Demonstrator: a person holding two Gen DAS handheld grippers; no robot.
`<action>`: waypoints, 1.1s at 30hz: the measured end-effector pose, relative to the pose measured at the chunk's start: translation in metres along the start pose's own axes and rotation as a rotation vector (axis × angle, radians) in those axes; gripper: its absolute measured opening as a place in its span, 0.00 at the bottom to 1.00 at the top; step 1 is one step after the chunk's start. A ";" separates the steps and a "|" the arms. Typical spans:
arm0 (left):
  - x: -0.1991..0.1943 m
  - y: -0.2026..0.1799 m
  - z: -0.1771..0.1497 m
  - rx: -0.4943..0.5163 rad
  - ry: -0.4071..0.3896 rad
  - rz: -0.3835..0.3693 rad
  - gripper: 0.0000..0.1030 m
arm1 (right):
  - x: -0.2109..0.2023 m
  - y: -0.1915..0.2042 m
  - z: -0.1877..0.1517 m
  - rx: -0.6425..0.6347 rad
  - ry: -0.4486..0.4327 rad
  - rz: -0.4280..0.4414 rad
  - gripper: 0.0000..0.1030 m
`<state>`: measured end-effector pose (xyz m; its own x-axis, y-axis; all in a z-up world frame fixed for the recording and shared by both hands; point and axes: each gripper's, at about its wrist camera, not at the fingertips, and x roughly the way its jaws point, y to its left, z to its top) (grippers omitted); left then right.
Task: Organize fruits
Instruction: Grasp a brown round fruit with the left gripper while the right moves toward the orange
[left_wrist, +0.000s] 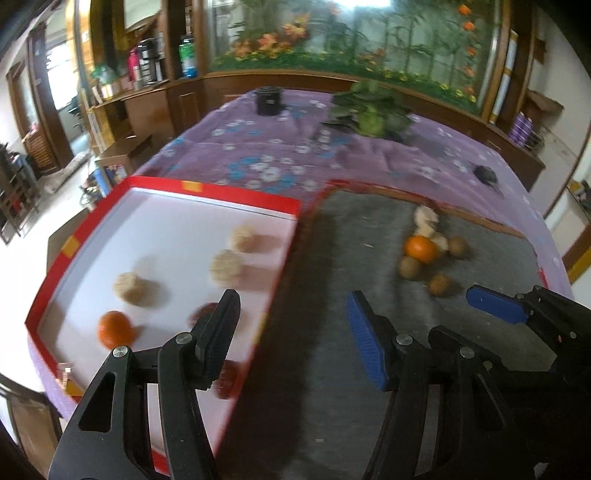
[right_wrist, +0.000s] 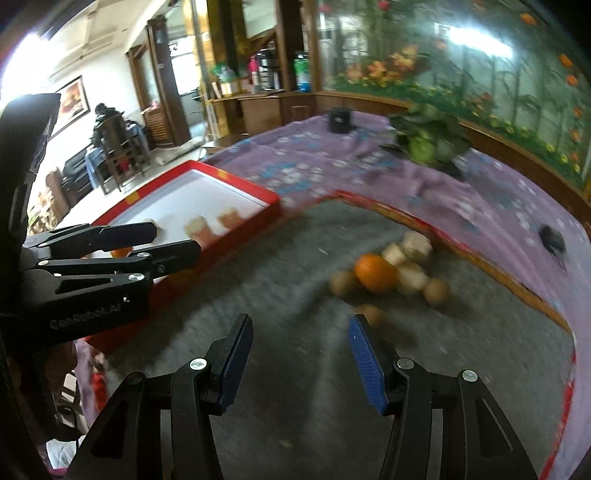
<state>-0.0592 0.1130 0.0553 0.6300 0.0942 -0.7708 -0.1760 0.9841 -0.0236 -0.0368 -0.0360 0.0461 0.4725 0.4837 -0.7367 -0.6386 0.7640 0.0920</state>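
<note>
We see the left hand-held gripper (left_wrist: 291, 332) with its jaws apart and nothing between them, poised over the near edge where a red-rimmed tray (left_wrist: 236, 192) meets a grey mat (left_wrist: 332, 369). The tray's white floor carries an orange (left_wrist: 115, 329), three pale ribbed fruits (left_wrist: 226, 265) and two dark red fruits, blurred, near the black left finger (left_wrist: 218, 339). The right hand-held gripper (right_wrist: 301, 354) likewise stands open and empty above the grey mat. On the mat, well ahead of both grippers, lies the unsorted cluster: a second orange (right_wrist: 375, 272), touched by several small brown round fruits (right_wrist: 436, 291) and pale pieces (right_wrist: 415, 245). Both tray and mat rest on a tabletop covered by a purple floral cloth (left_wrist: 258, 155); a leafy plant (left_wrist: 373, 107) and a black container (left_wrist: 269, 100) stand at its far side.
</note>
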 end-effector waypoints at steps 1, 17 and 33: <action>0.001 -0.005 -0.001 0.007 0.004 -0.006 0.59 | -0.002 -0.005 -0.003 0.009 -0.001 -0.007 0.51; 0.032 -0.088 0.003 0.108 0.085 -0.147 0.59 | -0.025 -0.079 -0.037 0.145 -0.010 -0.050 0.52; 0.069 -0.119 0.003 0.167 0.113 -0.134 0.21 | -0.029 -0.109 -0.048 0.219 -0.027 0.000 0.52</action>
<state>0.0080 0.0027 0.0068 0.5491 -0.0476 -0.8344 0.0368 0.9988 -0.0327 -0.0098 -0.1540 0.0258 0.4904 0.4926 -0.7190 -0.4924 0.8373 0.2378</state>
